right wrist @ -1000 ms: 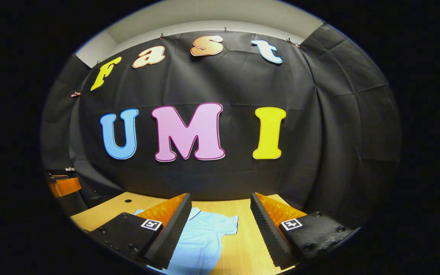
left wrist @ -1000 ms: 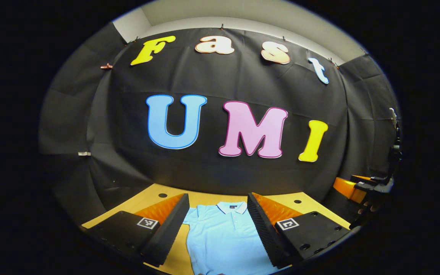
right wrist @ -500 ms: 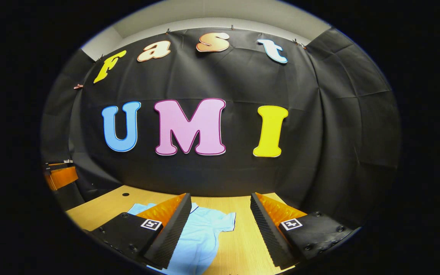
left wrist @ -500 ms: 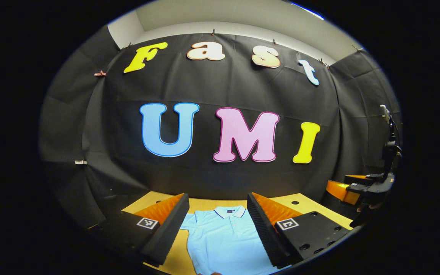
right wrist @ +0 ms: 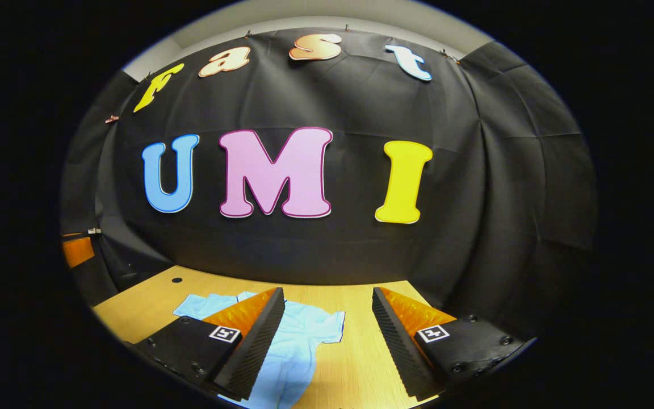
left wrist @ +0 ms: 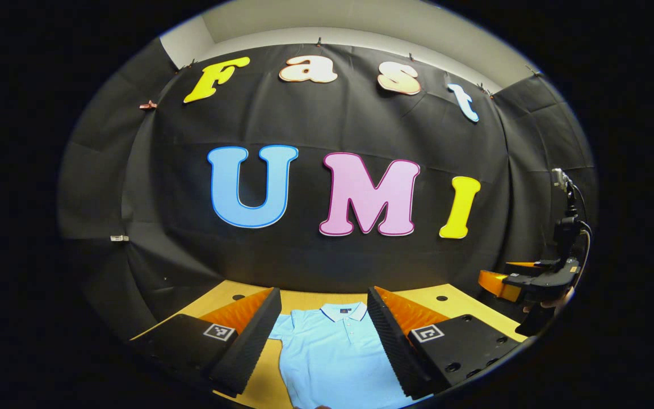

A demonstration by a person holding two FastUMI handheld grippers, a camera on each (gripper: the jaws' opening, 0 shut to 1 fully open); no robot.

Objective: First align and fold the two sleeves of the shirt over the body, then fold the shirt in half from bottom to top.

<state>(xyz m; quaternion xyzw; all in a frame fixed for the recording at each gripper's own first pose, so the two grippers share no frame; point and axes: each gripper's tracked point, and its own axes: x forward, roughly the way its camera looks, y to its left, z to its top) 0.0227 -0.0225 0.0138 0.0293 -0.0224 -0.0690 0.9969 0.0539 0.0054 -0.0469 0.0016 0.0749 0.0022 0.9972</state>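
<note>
A light blue polo shirt [left wrist: 330,352] lies flat on the wooden table [left wrist: 452,309], collar toward the back wall. My left gripper [left wrist: 323,292] hovers above its chest, open, with the collar between the fingers and nothing held. In the right gripper view the shirt [right wrist: 296,346] lies to the lower left, one short sleeve [right wrist: 327,328] spread out on the table [right wrist: 355,363] and the other sleeve [right wrist: 202,305] beyond the left finger. My right gripper [right wrist: 327,291] is open over that near sleeve and bare wood. It also appears at the far right of the left gripper view [left wrist: 534,278], held by a hand.
The black cloth wall stands close behind the table's back edge. Small round holes [left wrist: 441,297] mark the tabletop near the back. Part of the left gripper [right wrist: 77,251] peeks in at the left edge of the right gripper view.
The right gripper view has tipped downward, so more of the table and both sleeves now show. The left gripper has barely shifted above the shirt.
</note>
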